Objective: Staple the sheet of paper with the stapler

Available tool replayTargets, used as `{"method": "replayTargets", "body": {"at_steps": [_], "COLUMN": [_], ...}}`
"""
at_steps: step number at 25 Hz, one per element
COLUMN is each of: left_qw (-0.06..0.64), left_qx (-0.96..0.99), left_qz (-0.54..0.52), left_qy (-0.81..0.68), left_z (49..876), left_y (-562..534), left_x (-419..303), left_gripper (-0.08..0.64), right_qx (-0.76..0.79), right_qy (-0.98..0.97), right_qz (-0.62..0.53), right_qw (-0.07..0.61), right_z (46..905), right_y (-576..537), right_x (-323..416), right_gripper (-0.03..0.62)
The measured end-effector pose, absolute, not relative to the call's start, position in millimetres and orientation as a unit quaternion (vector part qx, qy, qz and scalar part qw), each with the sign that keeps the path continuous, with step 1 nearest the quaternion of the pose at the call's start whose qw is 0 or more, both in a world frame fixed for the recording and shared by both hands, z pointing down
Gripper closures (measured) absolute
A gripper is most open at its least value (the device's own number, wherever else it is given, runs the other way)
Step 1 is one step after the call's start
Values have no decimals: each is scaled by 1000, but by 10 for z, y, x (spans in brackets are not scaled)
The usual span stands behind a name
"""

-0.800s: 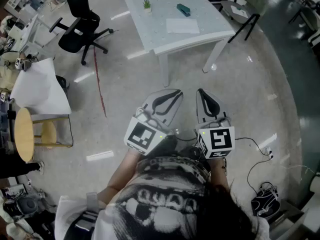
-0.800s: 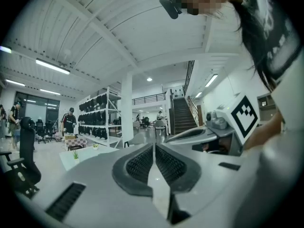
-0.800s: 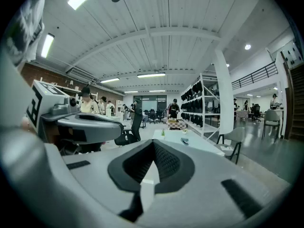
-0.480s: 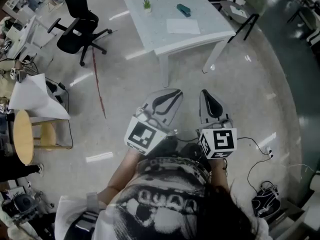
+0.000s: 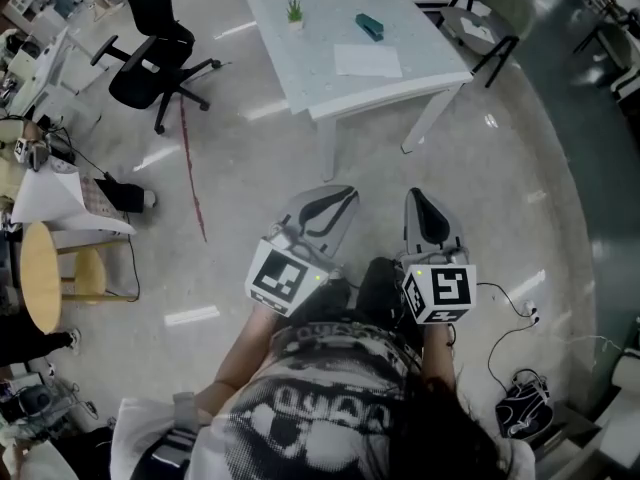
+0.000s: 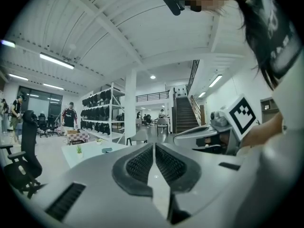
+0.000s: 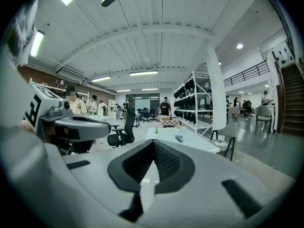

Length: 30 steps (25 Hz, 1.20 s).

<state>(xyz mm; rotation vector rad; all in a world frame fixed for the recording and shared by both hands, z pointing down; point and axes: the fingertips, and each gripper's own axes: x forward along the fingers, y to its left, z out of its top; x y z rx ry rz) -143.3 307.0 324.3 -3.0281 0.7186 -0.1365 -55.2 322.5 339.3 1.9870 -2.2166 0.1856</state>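
Grippers both clenched and empty. On my left gripper (image 5: pixel 335 196) the ribbed pads (image 6: pixel 140 163) meet with nothing between them. My right gripper (image 5: pixel 420 196) is closed the same way, tips touching. I hold both close to my body, side by side over the floor (image 5: pixel 250 178), well apart from the white table (image 5: pixel 300 63). The sheet of paper (image 5: pixel 367 61) lies flat toward the table's near right corner. The teal stapler (image 5: pixel 369 27) sits just beyond it, not touching the paper. A small potted plant (image 5: pixel 294 10) stands left of the stapler.
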Motion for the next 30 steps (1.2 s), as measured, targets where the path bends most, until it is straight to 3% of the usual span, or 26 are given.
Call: {"method": "replayTargets", "body": {"at_steps": [9, 24, 30], "left_qw": [-6, 3, -3], "left_qx": [-963, -938, -923], "left_qz": [-63, -72, -90], "left_qy": [263, 338, 375], "left_z": [3429, 3401, 3484], "left_y": [2519, 1170, 962], "left_x": [-1182, 498, 818], "left_gripper": [545, 545, 545], "right_qx": [636, 578, 547], "right_qy": [-763, -806, -827], "right_qz": [69, 64, 69], "right_qw": [95, 110, 109], "right_z": [3578, 3613, 3727], "right_y": [2697, 1203, 935], "right_x": [-300, 1410, 1747], "right_gripper": [594, 594, 594]}}
